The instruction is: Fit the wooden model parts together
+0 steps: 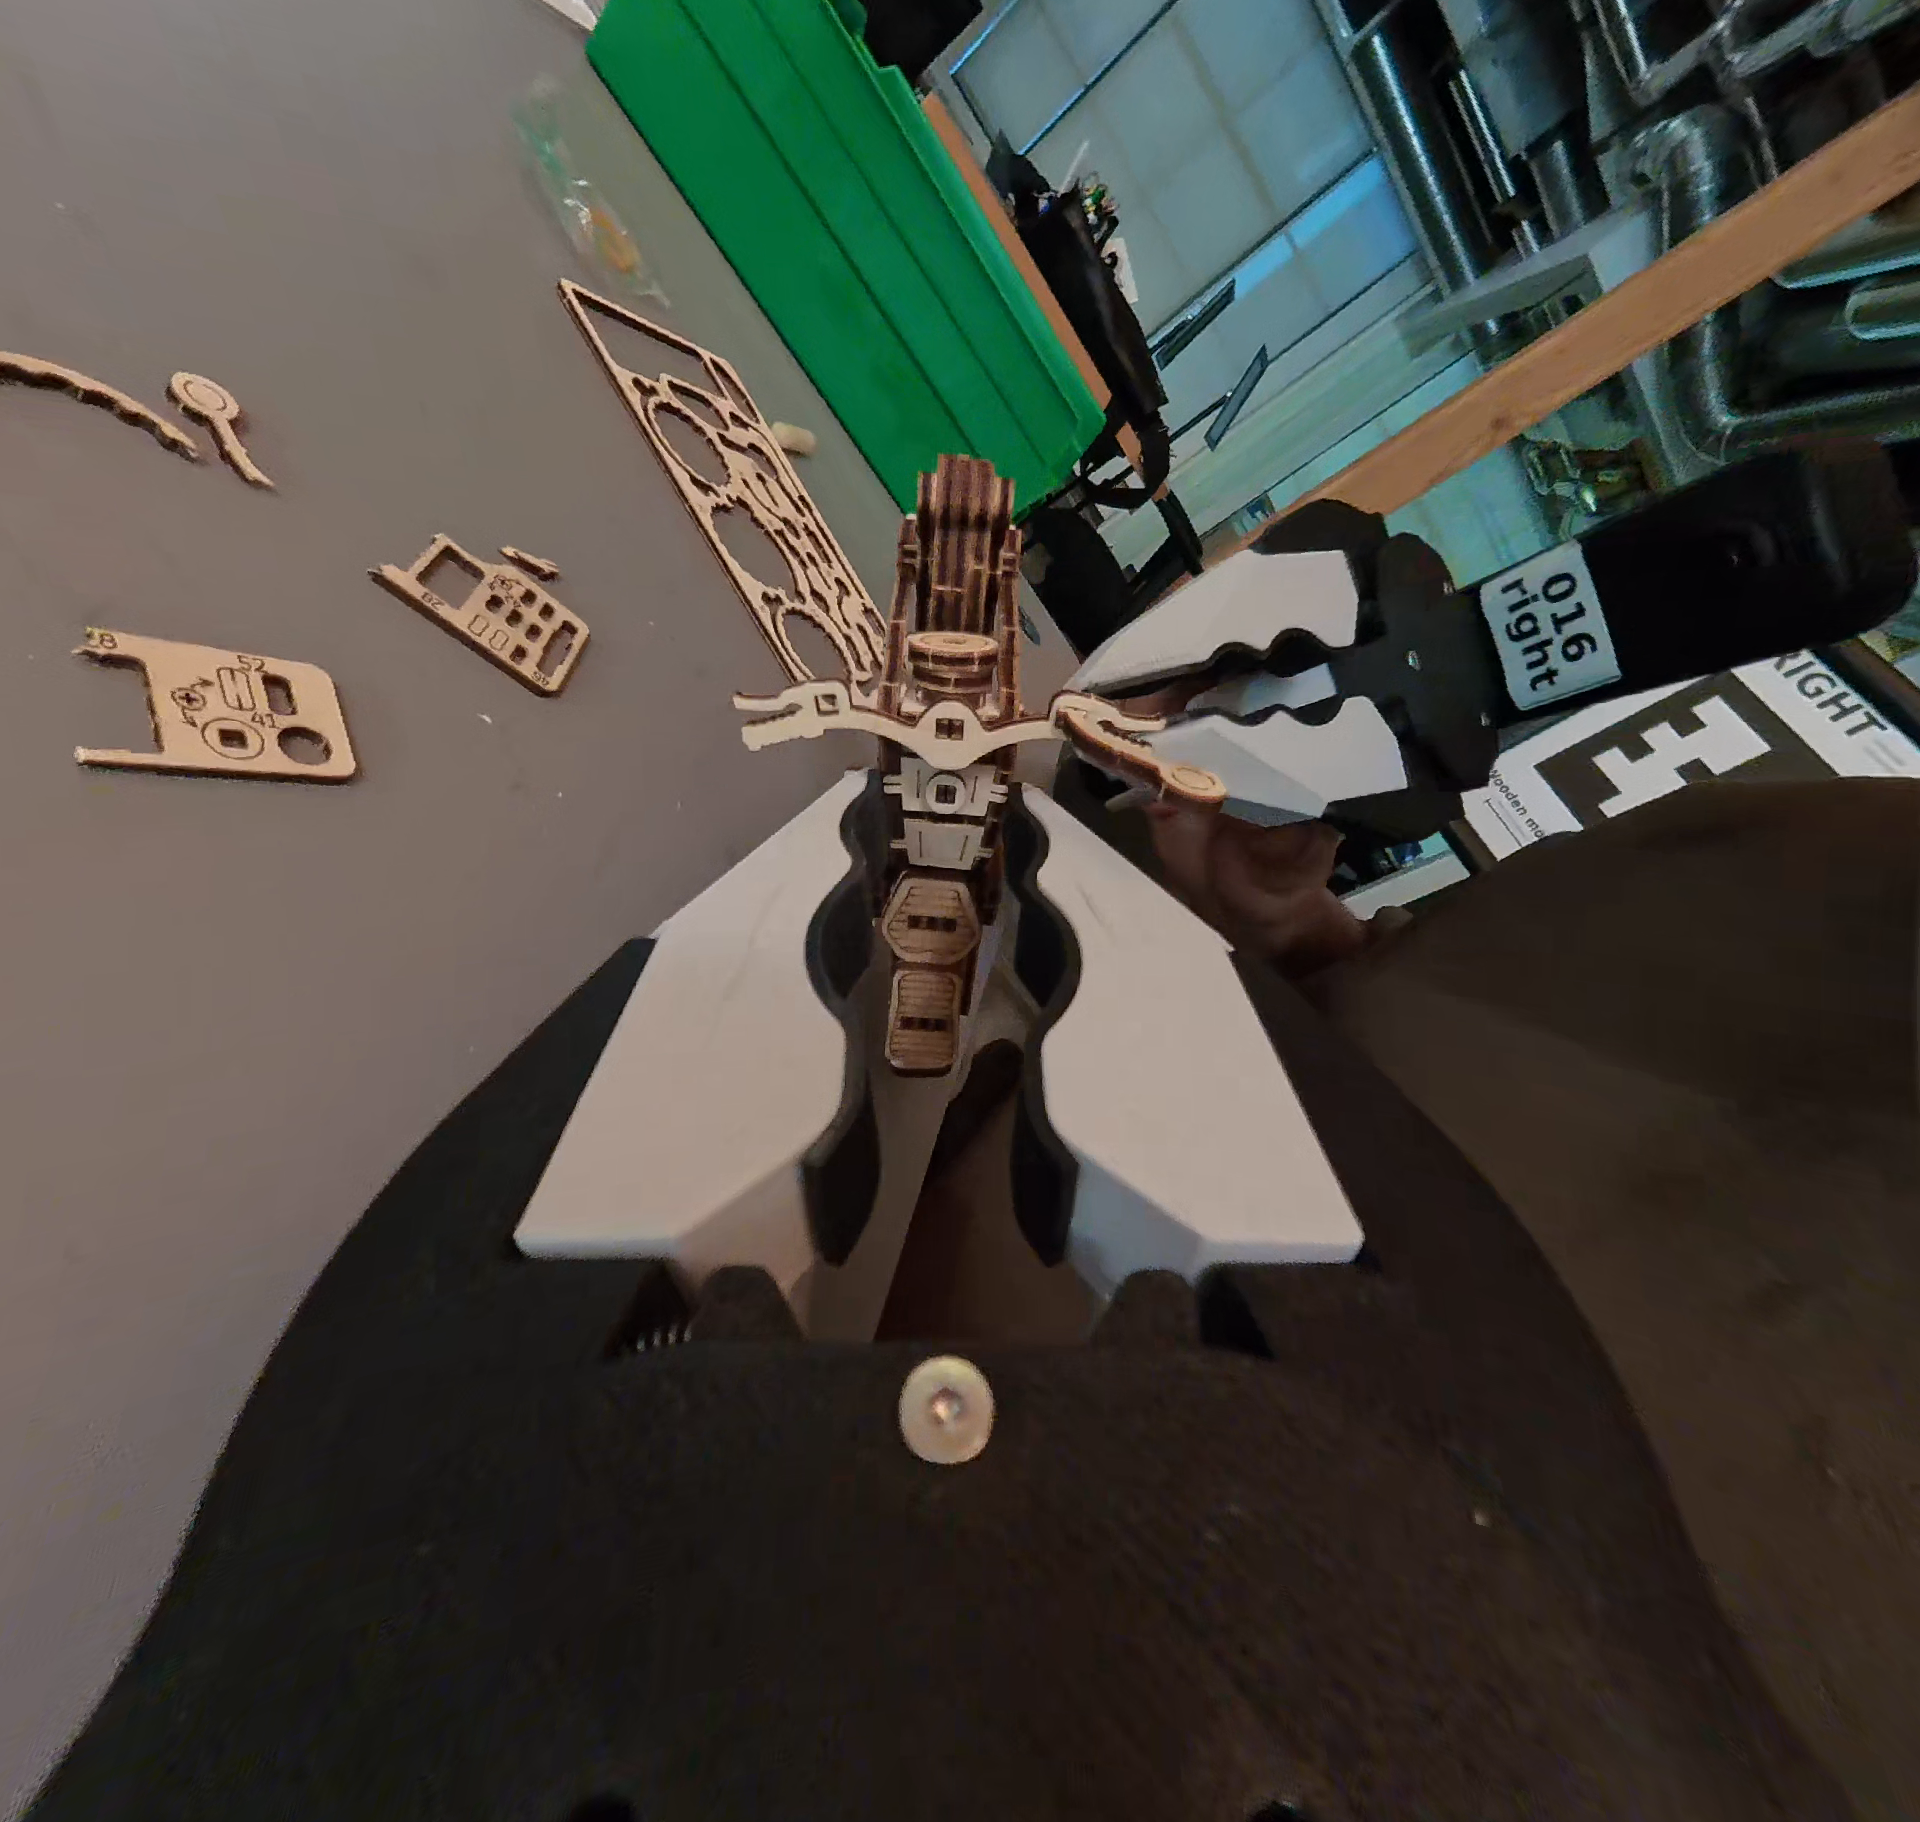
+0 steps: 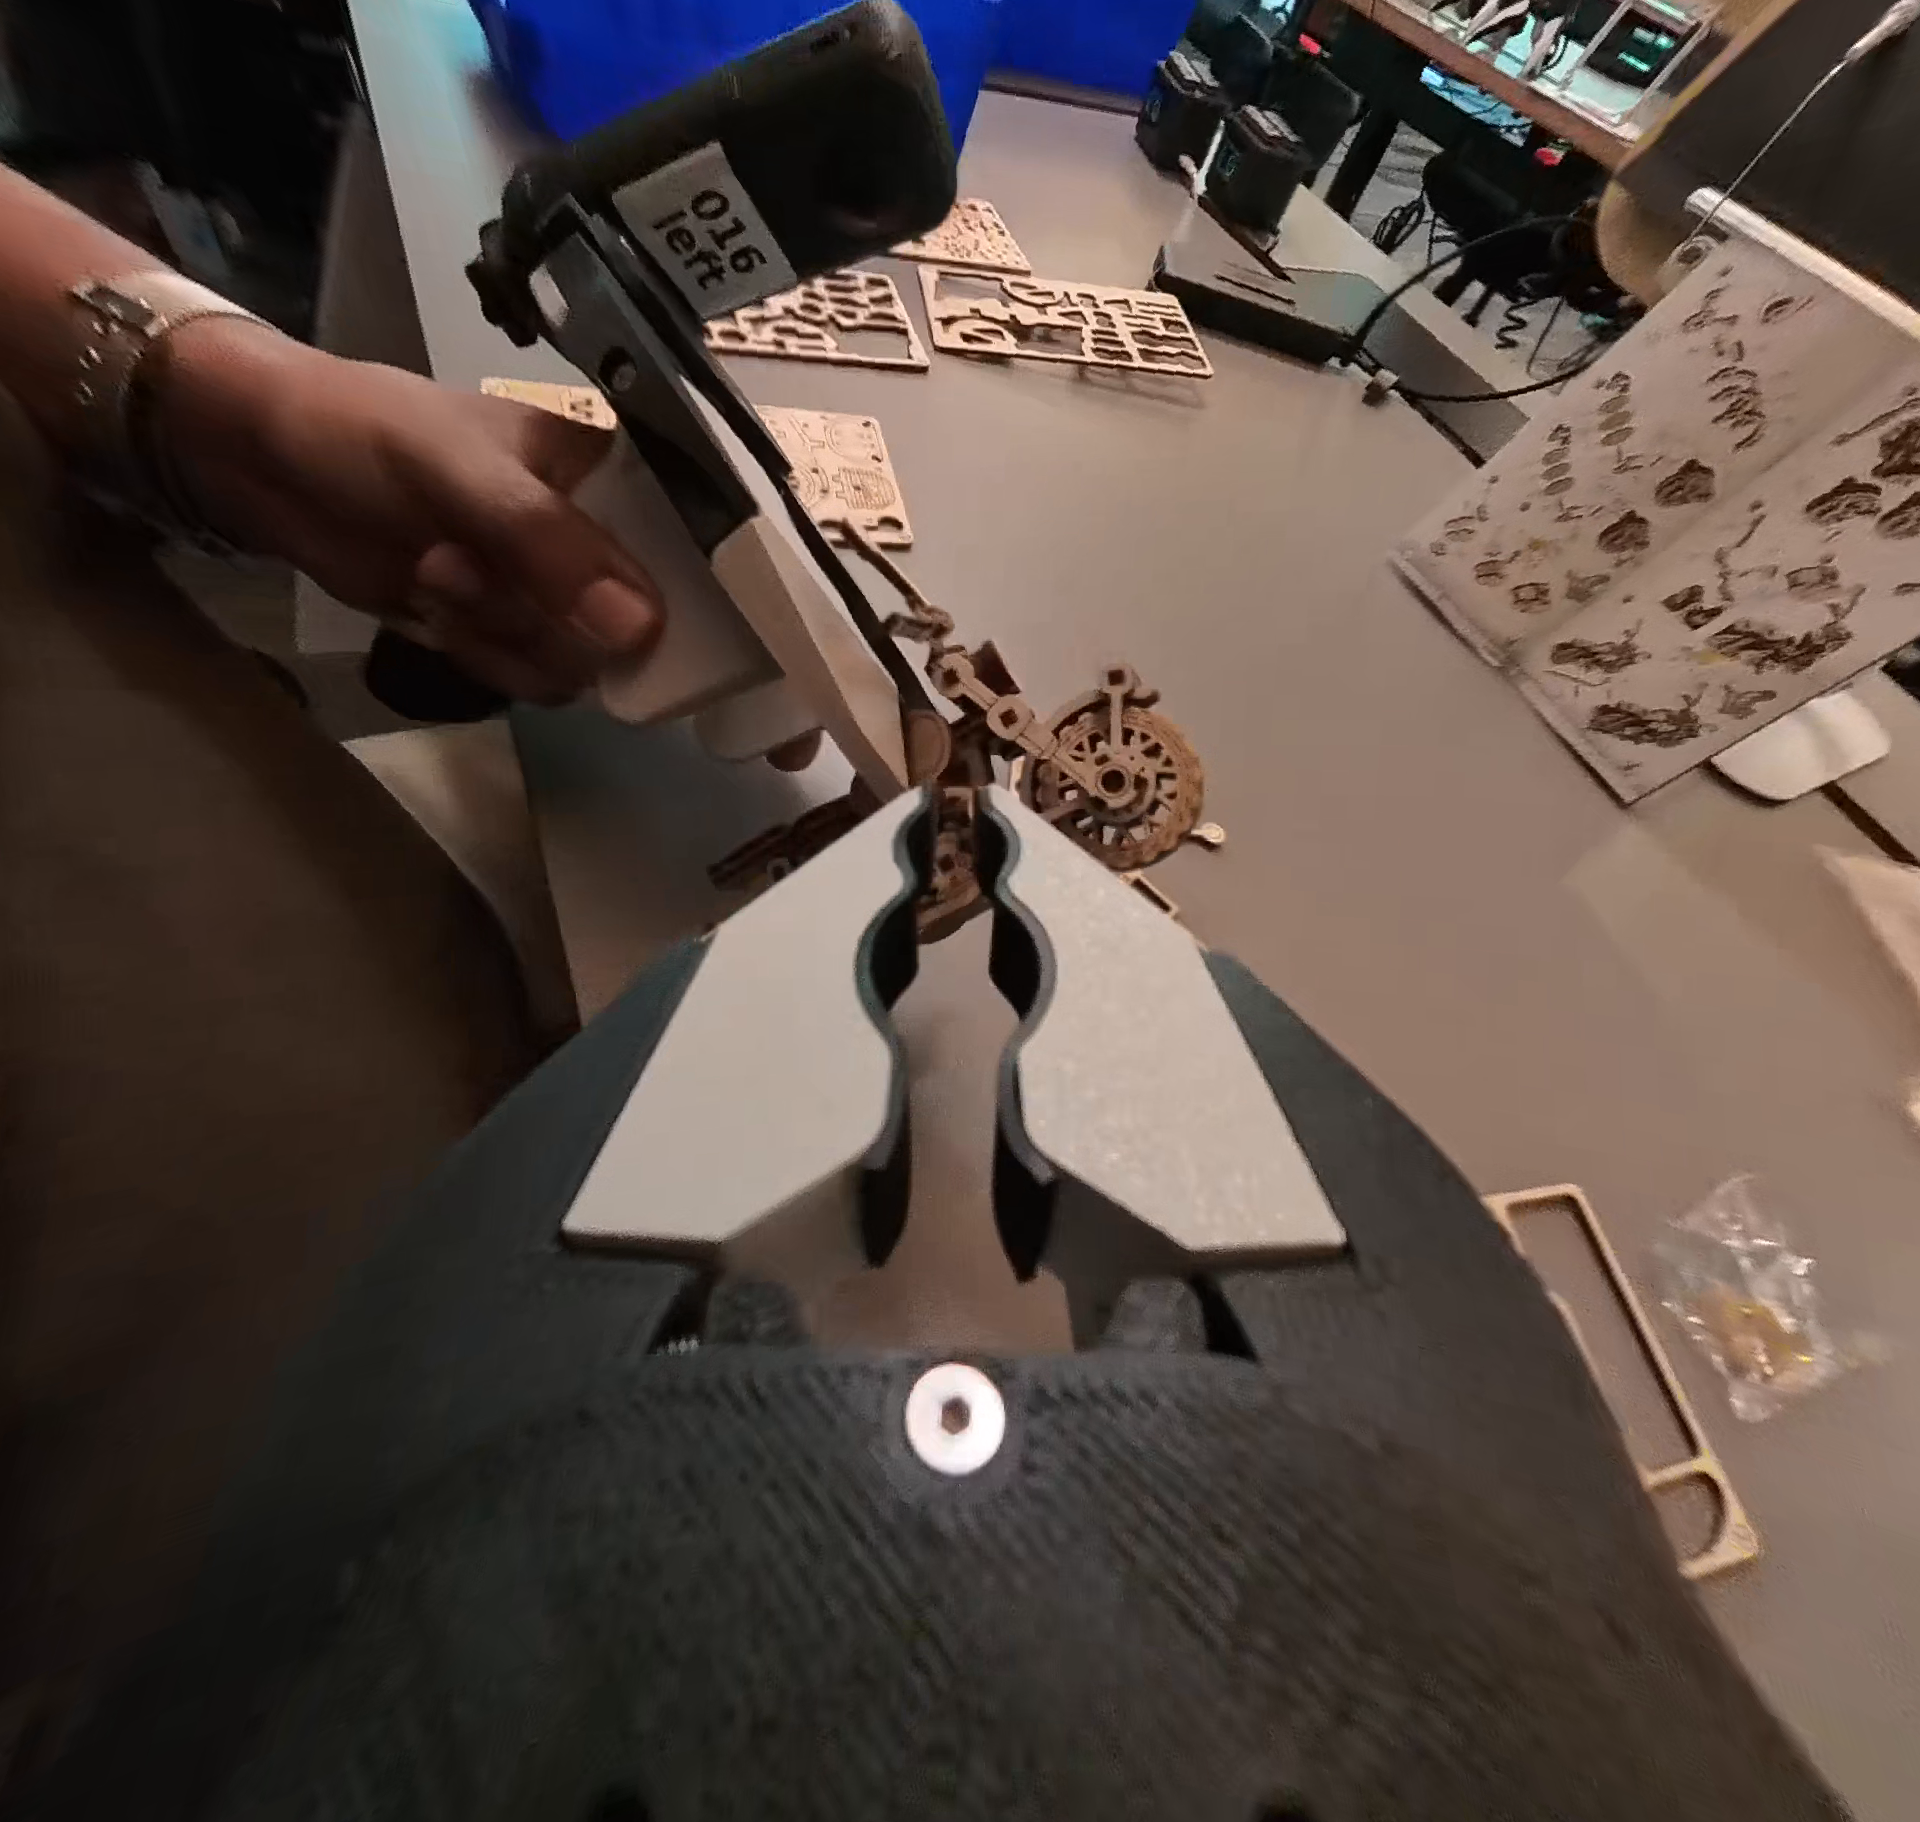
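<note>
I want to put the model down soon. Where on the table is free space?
Bare grey table lies between the wooden motorcycle model and the instruction booklet. It is crowded behind the model, around the wooden part sheets.

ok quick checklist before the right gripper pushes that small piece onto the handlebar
1. Left gripper holding the wooden motorcycle: ok, jaws shut on its body.
2. Right gripper holding the small wooden piece: ok, pinched at the tips.
3. Piece close to the right end of the handlebar: ok, overlapping it in the left wrist view.
4. Piece seated on the handlebar: cannot tell.
5. Motorcycle held off the table: ok in the left wrist view.
6. Spare cut-out parts out of the way: ok, lying flat to the left.
</note>
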Demonstrator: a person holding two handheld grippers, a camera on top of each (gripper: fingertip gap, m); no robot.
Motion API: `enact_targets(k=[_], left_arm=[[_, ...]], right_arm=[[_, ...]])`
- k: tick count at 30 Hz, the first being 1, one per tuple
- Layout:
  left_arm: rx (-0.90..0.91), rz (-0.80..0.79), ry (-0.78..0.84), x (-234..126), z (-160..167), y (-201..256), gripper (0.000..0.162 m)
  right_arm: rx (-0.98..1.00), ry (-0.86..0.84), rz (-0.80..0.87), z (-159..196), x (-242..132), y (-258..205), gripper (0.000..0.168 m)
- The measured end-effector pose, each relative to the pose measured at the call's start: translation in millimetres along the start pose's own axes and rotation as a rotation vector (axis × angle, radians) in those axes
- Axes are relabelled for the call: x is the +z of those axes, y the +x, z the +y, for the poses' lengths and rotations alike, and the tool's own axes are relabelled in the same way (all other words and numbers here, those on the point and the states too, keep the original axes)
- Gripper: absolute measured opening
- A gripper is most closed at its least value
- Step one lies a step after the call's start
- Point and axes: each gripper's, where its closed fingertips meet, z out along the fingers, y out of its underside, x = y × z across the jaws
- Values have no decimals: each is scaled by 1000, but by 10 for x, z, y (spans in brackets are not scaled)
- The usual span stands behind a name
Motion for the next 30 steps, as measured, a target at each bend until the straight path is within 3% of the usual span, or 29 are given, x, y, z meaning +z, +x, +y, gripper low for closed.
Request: enact_targets(k=[30], left_arm=[[-18,25,-28,0,52,36,19]], right_arm=[[-49,-72,3,75,38,-21,5]])
